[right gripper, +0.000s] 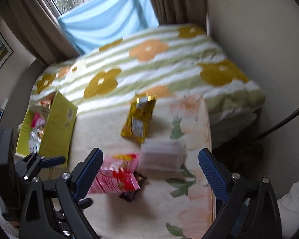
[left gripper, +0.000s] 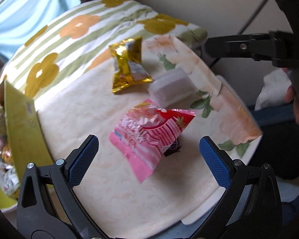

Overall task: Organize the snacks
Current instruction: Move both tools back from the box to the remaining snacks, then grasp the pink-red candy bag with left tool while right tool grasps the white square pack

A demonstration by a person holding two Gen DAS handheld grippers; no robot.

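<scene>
A pink and red snack packet (left gripper: 147, 135) lies on the cream floral tabletop (left gripper: 73, 107), partly over a small dark packet (left gripper: 172, 149). Behind it lie a gold packet (left gripper: 128, 63) and a pale translucent wrapped snack (left gripper: 171, 87). My left gripper (left gripper: 148, 159) is open, its jaws wide on either side of the pink packet, not touching it. My right gripper (right gripper: 150, 171) is open and empty above the pink packet (right gripper: 117, 177), the pale snack (right gripper: 161, 157) and the gold packet (right gripper: 139, 119). A yellow-green box (right gripper: 53, 127) holding several snacks stands at the table's left.
A bed with a flower-striped quilt (right gripper: 149, 67) lies behind the table. The right gripper's arm (left gripper: 249, 47) shows at the upper right of the left wrist view. The left gripper (right gripper: 41, 163) shows low on the left in the right wrist view. The table edge (left gripper: 209, 203) is close on the right.
</scene>
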